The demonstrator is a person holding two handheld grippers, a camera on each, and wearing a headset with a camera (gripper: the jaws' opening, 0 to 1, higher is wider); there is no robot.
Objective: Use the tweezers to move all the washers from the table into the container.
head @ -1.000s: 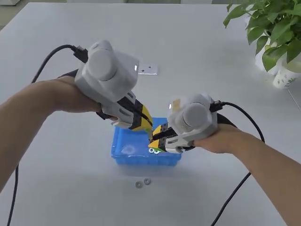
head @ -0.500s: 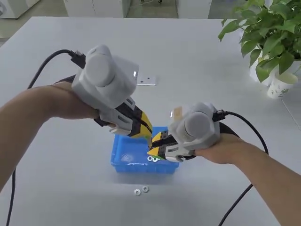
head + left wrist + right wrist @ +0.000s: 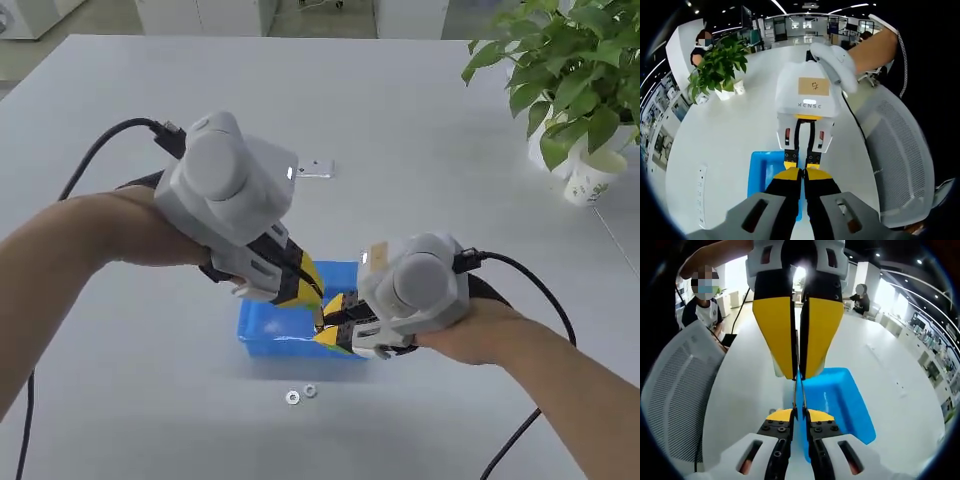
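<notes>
The bench (image 3: 420, 120) is pale grey. The left hand-held gripper (image 3: 305, 282), gripped from behind by the left hand (image 3: 150, 225), slants down and to the right. The right hand-held gripper (image 3: 800, 159), in the right hand (image 3: 480, 330), points left, so the 2 meet tip to tip. In the left gripper view its white housing reads "XENSE" under a tan label (image 3: 813, 86) with a handwritten mark I cannot read.

The blue container (image 3: 262, 330) sits directly beneath both sets of tips. The right one's jaws are closed on the thin tweezers (image 3: 799, 390). These run forward into the narrow slit between the left one's yellow jaws, which are pinched nearly together on them.

2 washers (image 3: 301, 394) lie touching on the bench just past the container's near wall, below the right hand-held gripper.
</notes>
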